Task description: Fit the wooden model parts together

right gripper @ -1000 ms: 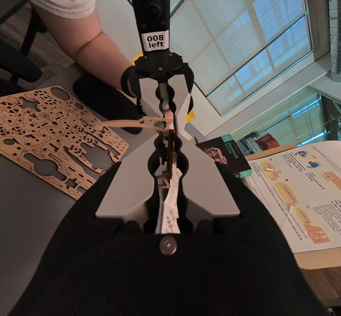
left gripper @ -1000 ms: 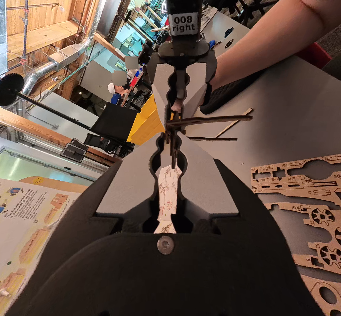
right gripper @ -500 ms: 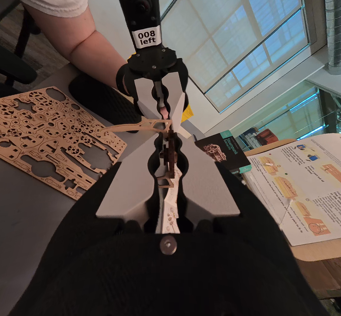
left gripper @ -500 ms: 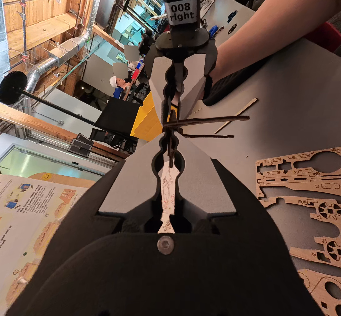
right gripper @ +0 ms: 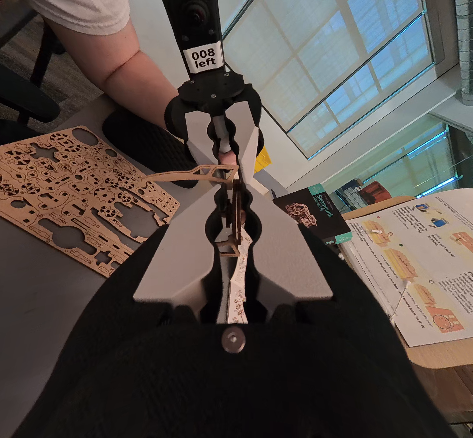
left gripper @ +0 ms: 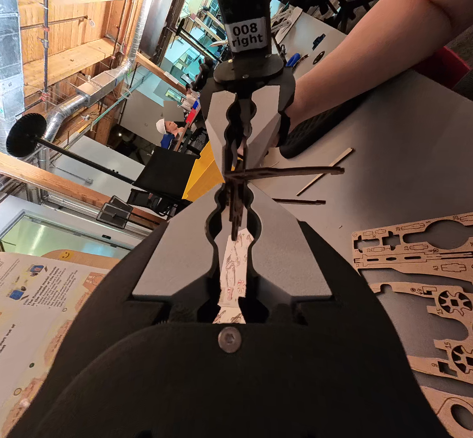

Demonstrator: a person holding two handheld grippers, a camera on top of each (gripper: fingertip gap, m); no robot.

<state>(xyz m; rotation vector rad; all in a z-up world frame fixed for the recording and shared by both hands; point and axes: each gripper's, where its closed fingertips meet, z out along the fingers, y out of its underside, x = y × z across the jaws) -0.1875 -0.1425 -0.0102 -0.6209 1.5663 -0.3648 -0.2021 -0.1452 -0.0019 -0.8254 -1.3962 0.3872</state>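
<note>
My left gripper (left gripper: 235, 187) and right gripper (right gripper: 232, 184) face each other tip to tip above the grey table (left gripper: 396, 144). Each is shut on a thin flat wooden part seen edge-on: the left's part (left gripper: 234, 212) and the right's part (right gripper: 236, 217), which has a small frame at its near end. A long slim wooden strut (left gripper: 286, 171) crosses where the tips meet and sticks out sideways. It also shows in the right wrist view (right gripper: 184, 175). I cannot tell which jaws pinch the strut. The far gripper shows in each view, the right one (left gripper: 234, 166) and the left one (right gripper: 234, 169).
A punched plywood sheet (right gripper: 76, 195) lies on the table, also in the left wrist view (left gripper: 422, 285). Instruction pages (right gripper: 422, 259) and a dark kit box (right gripper: 312, 215) lie to one side. Two loose sticks (left gripper: 325, 169) lie by a black pad (left gripper: 314, 128). The person's forearms reach in. Only a small space, under 4 cm, lies between the two pairs of fingers.
Both grippers have shifted slightly while staying shut and tip to tip. The parts remain pressed together at the tips.
</note>
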